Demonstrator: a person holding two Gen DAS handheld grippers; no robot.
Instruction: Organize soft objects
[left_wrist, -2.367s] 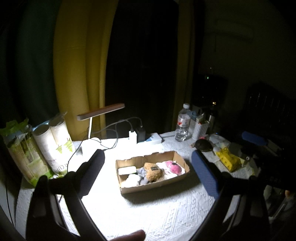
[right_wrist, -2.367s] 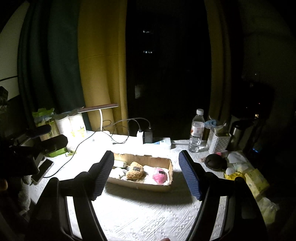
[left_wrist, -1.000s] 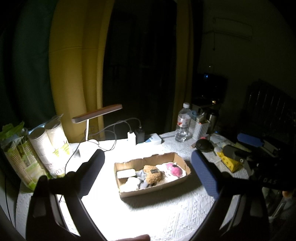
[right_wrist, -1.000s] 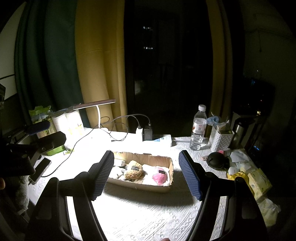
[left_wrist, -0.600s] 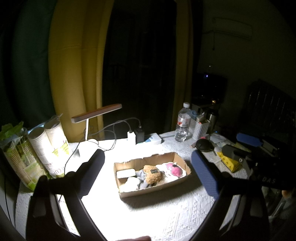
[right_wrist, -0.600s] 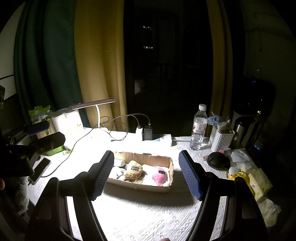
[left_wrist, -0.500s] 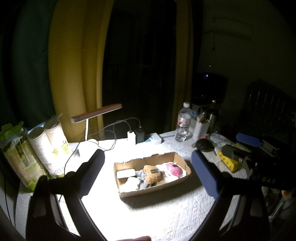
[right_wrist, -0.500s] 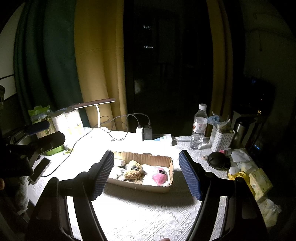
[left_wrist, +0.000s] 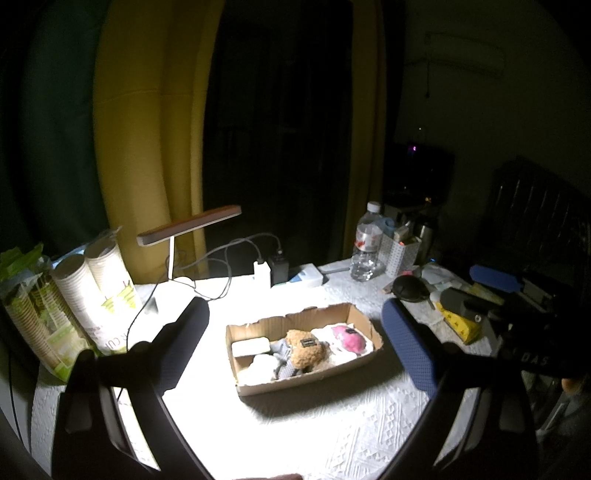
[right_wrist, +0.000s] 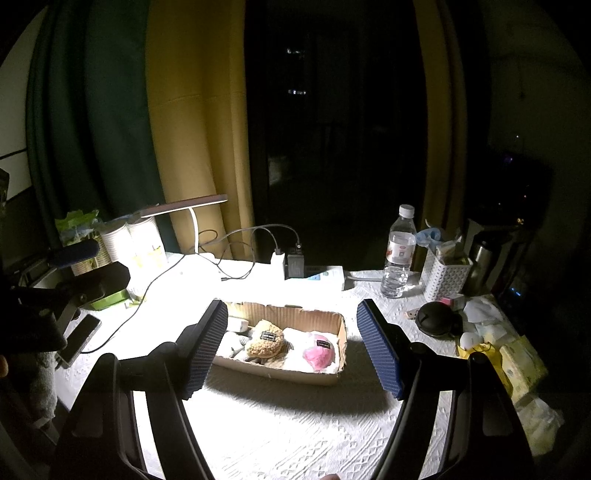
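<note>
A shallow cardboard box (left_wrist: 364, 363) (right_wrist: 295, 374) sits mid-table under a desk lamp. In it lie a brown plush toy (left_wrist: 306, 348) (right_wrist: 265, 342), a pink plush toy (left_wrist: 348, 338) (right_wrist: 320, 353), a white block (left_wrist: 250, 347) and grey and white soft pieces (left_wrist: 264, 365). My left gripper (left_wrist: 295, 343) is open and empty, held above and in front of the box. My right gripper (right_wrist: 291, 349) is open and empty, also in front of the box. Each gripper shows in the other's view at the edge (left_wrist: 517, 295) (right_wrist: 55, 295).
A desk lamp (left_wrist: 188, 225), cables and chargers (left_wrist: 269, 269) stand behind the box. Paper cup stacks (left_wrist: 92, 295) are at the left. A water bottle (right_wrist: 399, 254), white basket (right_wrist: 445, 277), dark round case (right_wrist: 437, 319) and yellow packet (right_wrist: 517, 362) are at the right. A phone (right_wrist: 79, 343) lies at left.
Both grippers have drifted very slightly; the box and its contents have not moved. Both stay open and empty.
</note>
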